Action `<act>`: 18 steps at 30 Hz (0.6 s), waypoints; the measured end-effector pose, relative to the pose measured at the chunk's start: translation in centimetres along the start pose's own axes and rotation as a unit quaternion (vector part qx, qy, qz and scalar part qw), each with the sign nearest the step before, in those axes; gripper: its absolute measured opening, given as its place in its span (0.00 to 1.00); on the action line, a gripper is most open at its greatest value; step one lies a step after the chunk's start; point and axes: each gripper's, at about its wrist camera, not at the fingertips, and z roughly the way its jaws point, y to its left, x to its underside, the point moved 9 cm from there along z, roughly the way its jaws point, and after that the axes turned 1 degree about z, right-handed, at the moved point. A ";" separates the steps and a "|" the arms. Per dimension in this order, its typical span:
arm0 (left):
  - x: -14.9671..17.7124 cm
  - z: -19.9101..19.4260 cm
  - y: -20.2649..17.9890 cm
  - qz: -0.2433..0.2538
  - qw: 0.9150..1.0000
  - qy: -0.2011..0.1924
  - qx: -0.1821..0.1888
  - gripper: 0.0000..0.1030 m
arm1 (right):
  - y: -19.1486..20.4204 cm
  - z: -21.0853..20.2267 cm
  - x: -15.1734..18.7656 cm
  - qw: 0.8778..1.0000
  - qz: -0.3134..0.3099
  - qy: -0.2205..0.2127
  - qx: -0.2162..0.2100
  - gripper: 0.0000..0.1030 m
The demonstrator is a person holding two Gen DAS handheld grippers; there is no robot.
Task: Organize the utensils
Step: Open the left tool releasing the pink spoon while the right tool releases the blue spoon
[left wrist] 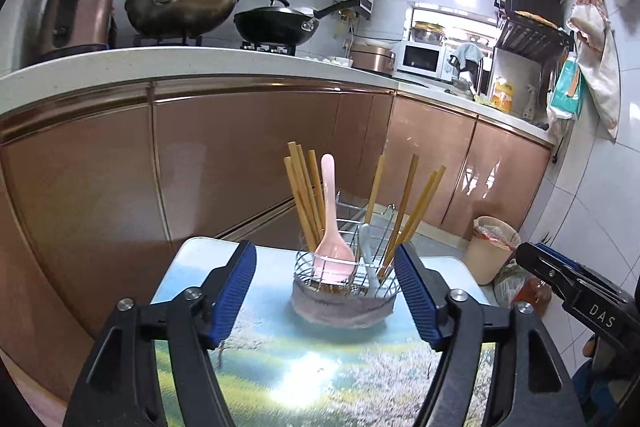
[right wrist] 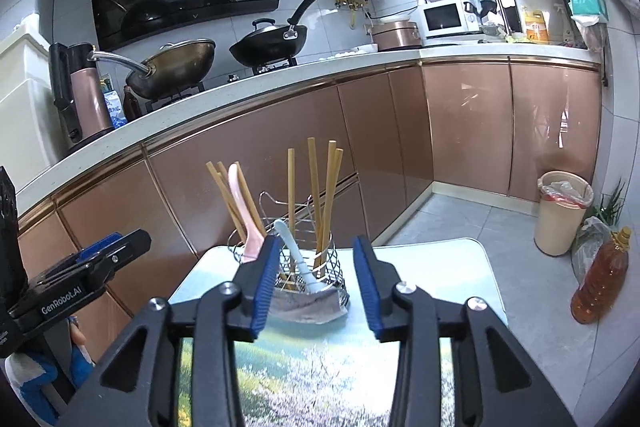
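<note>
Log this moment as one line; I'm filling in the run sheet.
left claw: open, empty | right claw: open, empty | wire caddy: on table, holds chopsticks, pink spoon, pale spoon

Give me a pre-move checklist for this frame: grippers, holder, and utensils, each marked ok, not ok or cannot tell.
1. Left gripper open and empty: ok.
2. Right gripper open and empty: ok.
3. Wire holder upright on the table: ok.
4. Chopsticks standing inside the holder in two groups: ok.
5. Pink spoon and white spoon inside the holder: ok.
6. Grey cloth under the holder keeps it from sliding: cannot tell.
</note>
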 end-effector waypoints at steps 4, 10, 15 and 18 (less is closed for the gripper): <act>0.7 -1.7 0.7 0.001 1.000 -0.007 -0.012 0.75 | 0.4 -1.4 1.0 1.000 0.000 0.001 0.005 0.60; 2.1 -3.6 1.8 0.006 0.999 -0.008 -0.034 0.81 | 0.9 -3.4 2.7 1.000 -0.001 0.001 0.012 0.78; 4.2 -4.7 2.3 0.014 0.999 0.004 -0.047 0.84 | 1.1 -4.6 4.7 1.000 -0.002 0.009 0.013 0.85; 5.3 -5.3 2.6 0.016 0.998 0.009 -0.053 0.85 | 1.1 -5.0 5.9 1.000 -0.005 0.015 0.015 0.87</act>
